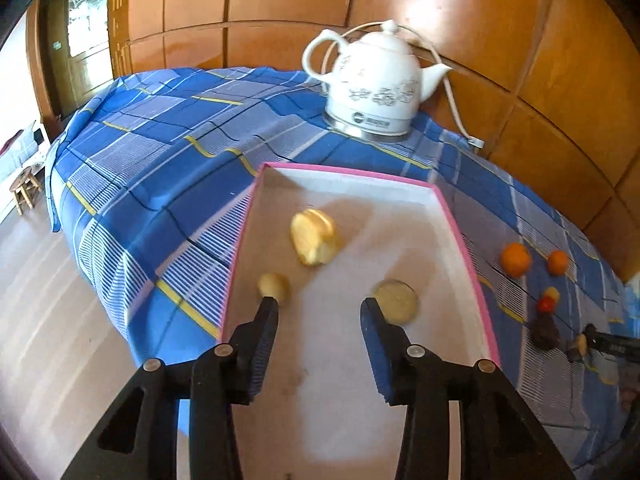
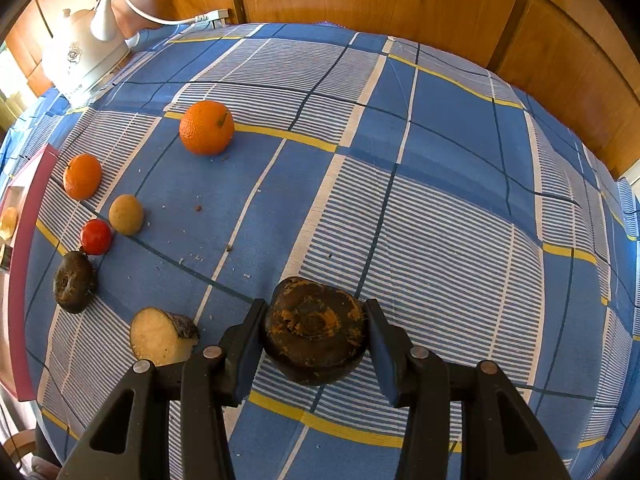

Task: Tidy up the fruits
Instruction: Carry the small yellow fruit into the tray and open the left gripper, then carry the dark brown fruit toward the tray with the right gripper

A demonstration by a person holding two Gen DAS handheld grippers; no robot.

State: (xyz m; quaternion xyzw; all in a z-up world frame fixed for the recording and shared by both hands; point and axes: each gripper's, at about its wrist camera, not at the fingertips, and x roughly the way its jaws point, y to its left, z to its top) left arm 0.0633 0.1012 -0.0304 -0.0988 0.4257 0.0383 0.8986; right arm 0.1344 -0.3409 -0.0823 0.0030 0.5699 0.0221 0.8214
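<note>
Over the pink-rimmed tray [image 1: 460, 236] on the table's left part, the left gripper [image 1: 319, 306] stands partly open with nothing between its jaws; a small yellow piece [image 1: 274, 286] lies just beyond its left fingertip, a pale round slice [image 1: 397, 301] beyond the right, a yellow chunk [image 1: 314, 242] farther in. Best to lift clear without nudging these. Further right, the right gripper [image 2: 316, 314] clamps a dark round fruit [image 2: 316, 330] just above the checked cloth [image 2: 440, 208]; carry it level toward the tray, over the oranges [image 2: 206, 127] and cut half [image 2: 160, 336] near the tray-side edge.
</note>
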